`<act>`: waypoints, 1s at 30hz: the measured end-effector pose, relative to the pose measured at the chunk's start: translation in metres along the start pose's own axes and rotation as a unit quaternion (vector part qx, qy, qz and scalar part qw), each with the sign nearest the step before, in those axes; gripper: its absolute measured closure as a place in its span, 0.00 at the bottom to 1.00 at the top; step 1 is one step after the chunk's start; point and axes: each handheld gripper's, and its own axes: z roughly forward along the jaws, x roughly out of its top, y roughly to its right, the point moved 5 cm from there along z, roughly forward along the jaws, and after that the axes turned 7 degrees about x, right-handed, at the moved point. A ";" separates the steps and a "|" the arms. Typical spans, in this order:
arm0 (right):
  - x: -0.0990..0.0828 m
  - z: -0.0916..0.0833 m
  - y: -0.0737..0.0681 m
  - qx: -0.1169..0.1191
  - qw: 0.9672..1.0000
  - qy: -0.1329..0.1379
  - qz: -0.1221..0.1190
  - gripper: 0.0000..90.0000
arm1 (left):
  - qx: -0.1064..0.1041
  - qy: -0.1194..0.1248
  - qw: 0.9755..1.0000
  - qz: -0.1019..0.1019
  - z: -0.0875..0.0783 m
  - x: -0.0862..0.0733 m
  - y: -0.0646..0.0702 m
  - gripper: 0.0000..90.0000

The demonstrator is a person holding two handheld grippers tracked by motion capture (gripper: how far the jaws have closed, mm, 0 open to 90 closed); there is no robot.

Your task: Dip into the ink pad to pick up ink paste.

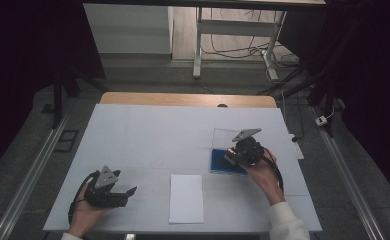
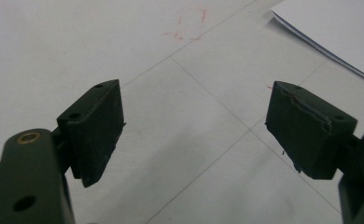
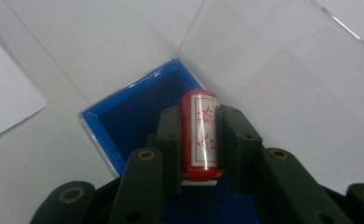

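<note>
Dim room, grey floor, a white-legged desk frame (image 1: 199, 45) with loose cables behind the table (image 1: 148, 130), which is white-topped with a wooden strip along its far edge. High view: left gripper (image 1: 125, 194) rests low at the near-left corner, held in the person's left hand (image 1: 85, 210); right gripper (image 1: 231, 156) sits over the blue box (image 1: 218, 162) at right-centre, right hand (image 1: 263, 172) behind it. A white paper sheet (image 1: 186, 198) lies flat near the front edge, between the two grippers and apart from both. The box's clear lid (image 1: 223, 137) stands open behind it. The right gripper view gives what the high view cannot: jaws clamped on a red stamp (image 3: 199, 135) with a white label and red characters, held lengthwise between the pads, hanging over the box's dark blue inside (image 3: 133, 116); the clear lid (image 3: 283, 79) leans away at right. Whether the stamp touches the box floor cannot be told. Left gripper view: jaws spread wide, nothing between them, only bare tabletop (image 2: 54, 46) with thin lines and faint red marks (image 2: 189, 23), plus the paper's corner (image 2: 339, 32) at upper right.
</note>
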 end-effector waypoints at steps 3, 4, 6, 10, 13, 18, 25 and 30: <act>0.000 0.000 0.000 -0.002 1.000 -0.004 0.001 0.78 | 0.000 0.000 1.000 0.000 0.000 0.000 0.000 0.22; 0.001 0.001 -0.001 -0.003 1.000 -0.005 0.002 0.78 | 0.000 0.000 1.000 0.000 0.000 0.000 0.000 0.22; 0.001 0.001 -0.001 -0.004 1.000 -0.009 0.000 0.78 | -0.001 0.001 1.000 0.000 0.000 0.000 0.000 0.22; 0.002 0.001 0.000 -0.004 1.000 -0.011 0.003 0.78 | 0.001 0.001 1.000 0.000 0.000 0.000 0.000 0.22; 0.002 0.001 -0.001 -0.008 1.000 -0.014 0.003 0.78 | 0.000 0.004 1.000 0.001 -0.001 0.000 0.000 0.22; 0.002 0.001 -0.001 -0.008 1.000 -0.013 0.004 0.78 | -0.001 0.003 1.000 0.001 -0.001 0.000 0.000 0.22; -0.002 0.004 0.001 0.000 1.000 -0.007 0.015 0.78 | 0.000 0.004 1.000 0.003 -0.002 0.000 0.001 0.22; -0.002 0.005 0.001 0.000 1.000 -0.012 0.016 0.79 | 0.001 0.004 1.000 0.004 -0.002 0.000 0.002 0.22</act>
